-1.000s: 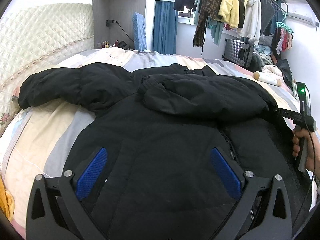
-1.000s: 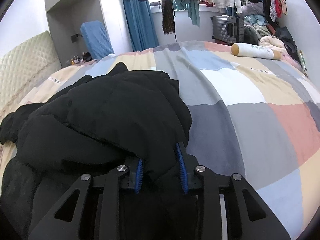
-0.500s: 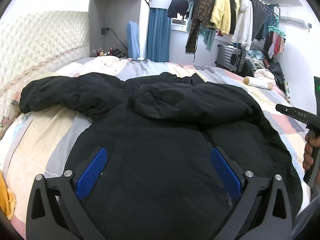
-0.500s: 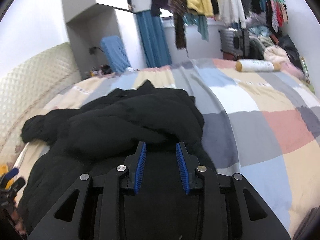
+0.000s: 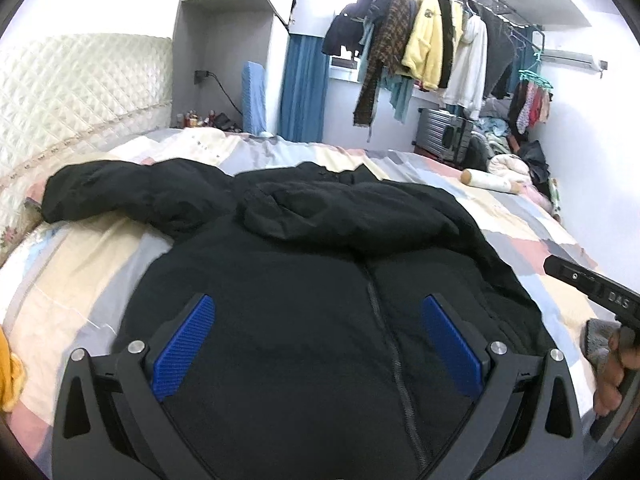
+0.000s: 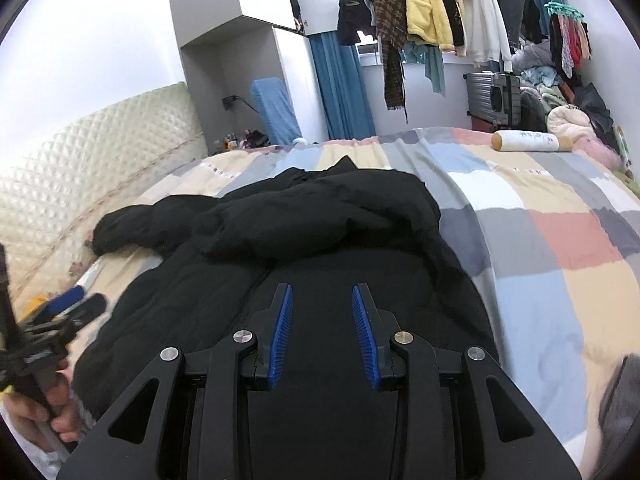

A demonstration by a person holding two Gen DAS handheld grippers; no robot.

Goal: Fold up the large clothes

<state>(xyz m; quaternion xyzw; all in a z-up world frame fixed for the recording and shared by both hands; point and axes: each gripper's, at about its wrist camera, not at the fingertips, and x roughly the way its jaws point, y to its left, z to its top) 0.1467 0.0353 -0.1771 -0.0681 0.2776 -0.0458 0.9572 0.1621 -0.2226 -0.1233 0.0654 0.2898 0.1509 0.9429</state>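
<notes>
Jacket: my black padded jacket [image 5: 320, 320] lies front-up on the bed [image 6: 560, 240], one sleeve [image 5: 360, 216] laid across the chest, the other sleeve [image 5: 120, 196] out toward the headboard.
Left tongs [image 5: 316, 344]: spread wide, empty, above the body.
Right tongs [image 6: 322, 332]: narrow gap, nothing between.
Next, I judge: grip the outstretched sleeve by its cuff, which looks bunched, and lay it flat across.
</notes>
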